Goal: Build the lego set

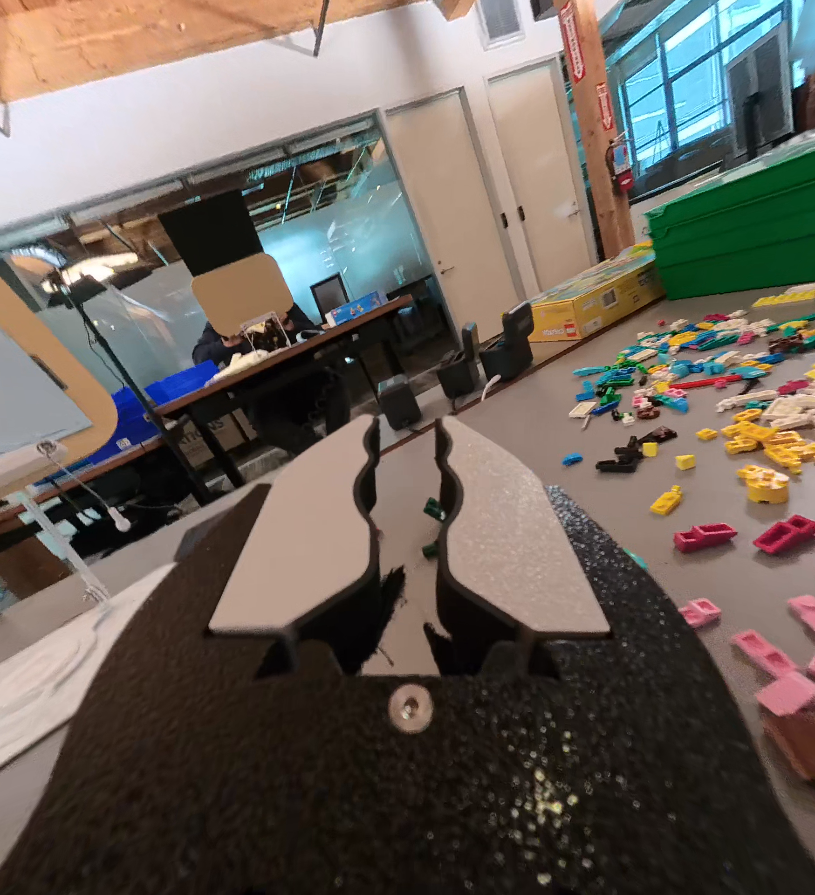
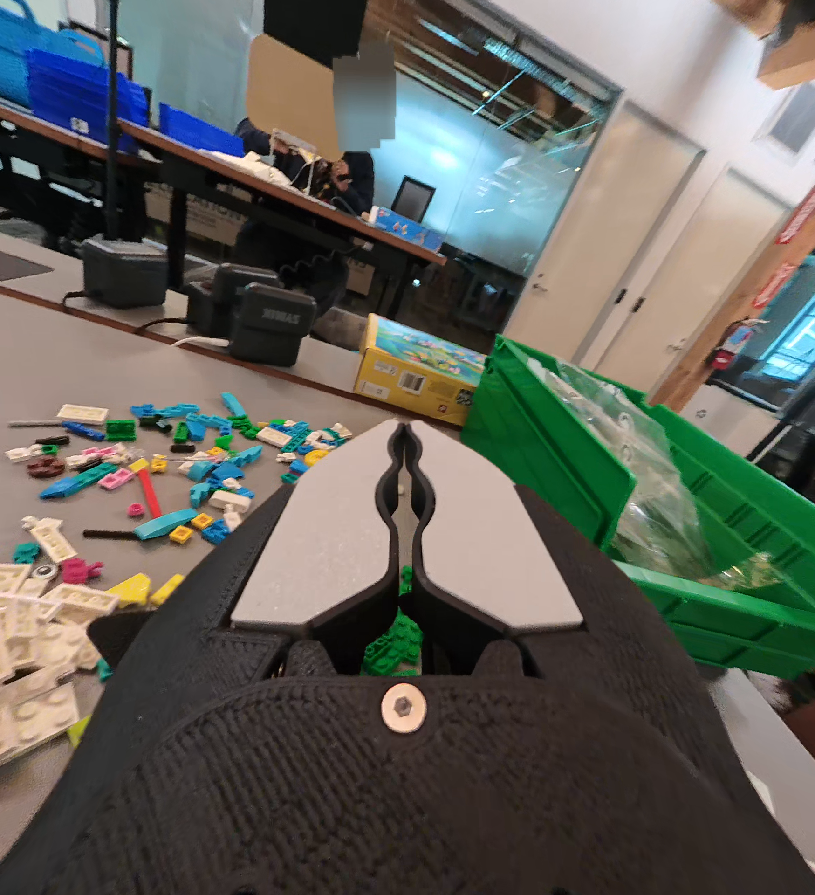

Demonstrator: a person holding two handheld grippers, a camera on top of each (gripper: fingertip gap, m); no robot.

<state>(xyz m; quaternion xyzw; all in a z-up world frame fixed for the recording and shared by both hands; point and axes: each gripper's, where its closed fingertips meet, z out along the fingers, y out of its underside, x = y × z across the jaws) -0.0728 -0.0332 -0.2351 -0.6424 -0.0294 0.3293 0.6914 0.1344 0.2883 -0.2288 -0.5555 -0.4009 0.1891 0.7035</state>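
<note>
Tongs state: left tongs (image 1: 406, 428) parted narrowly, nothing gripped; right tongs (image 2: 404, 426) pressed together at tips, nothing seen held. Lego pieces (image 2: 192, 465) are scattered on table (image 2: 23, 348), left of green bins (image 2: 565, 465).

Your grey table (image 1: 516, 411) carries a wide scatter of loose lego pieces (image 2: 163, 460): white plates (image 2: 3, 644), yellow bricks (image 1: 763, 450), pink plates (image 1: 812, 620) and blue and teal bits. At its far edge you have stacked green bins (image 2: 541, 465), a yellow set box (image 2: 410, 382) just beside them, and dark chargers (image 2: 270, 324).
</note>
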